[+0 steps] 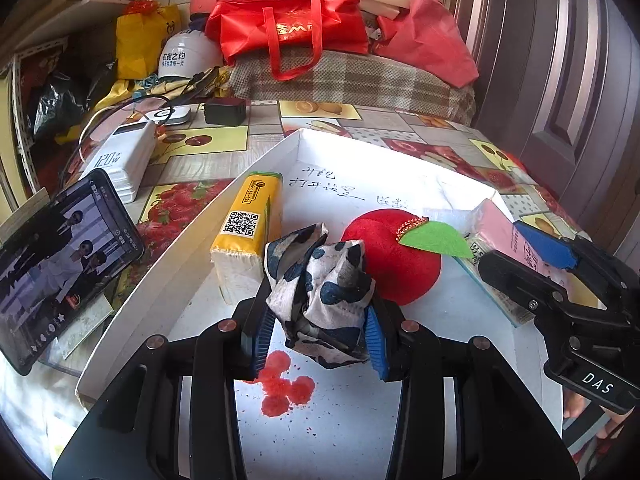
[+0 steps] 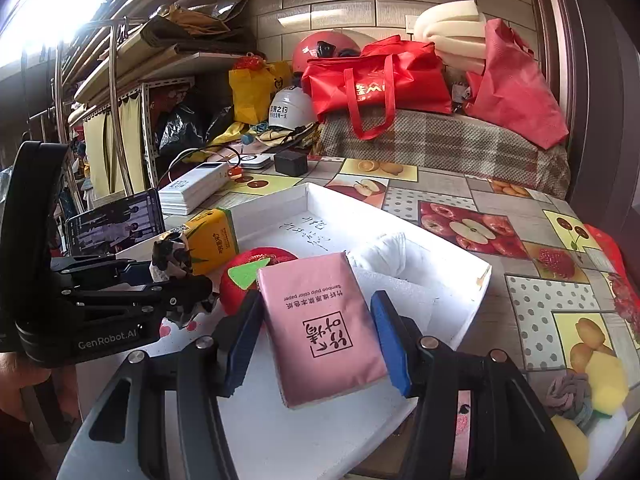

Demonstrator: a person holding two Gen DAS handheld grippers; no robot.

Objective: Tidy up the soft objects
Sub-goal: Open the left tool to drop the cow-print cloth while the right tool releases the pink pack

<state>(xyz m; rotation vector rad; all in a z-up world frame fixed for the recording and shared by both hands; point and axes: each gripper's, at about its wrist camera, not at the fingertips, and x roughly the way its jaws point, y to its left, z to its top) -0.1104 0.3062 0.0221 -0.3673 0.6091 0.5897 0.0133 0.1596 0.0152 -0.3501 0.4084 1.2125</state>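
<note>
A shallow white box [image 1: 192, 256] lies on the fruit-print tablecloth. My left gripper [image 1: 320, 332] is shut on a crumpled blue-and-white patterned cloth [image 1: 320, 292], held just above the box floor. Behind the cloth sit a yellow tissue pack [image 1: 248, 224] and a red plush apple [image 1: 396, 256] with a green leaf. My right gripper [image 2: 316, 344] is shut on a pink tissue pack [image 2: 320, 328], tilted over the box's right side. From the right wrist view the left gripper [image 2: 180, 276] and its cloth [image 2: 172, 256] are at the left. A white rolled cloth [image 2: 384, 256] lies in the box's far corner.
Left of the box stand a propped phone [image 1: 60, 280], a white power bank [image 1: 120, 160] with cables and a black adapter [image 1: 224, 110]. A yellow sponge [image 2: 604, 376] and a grey cloth [image 2: 568, 392] lie at the right. Red bags [image 1: 288, 24] and helmets crowd the back. Red stains [image 1: 284, 388] mark the box floor.
</note>
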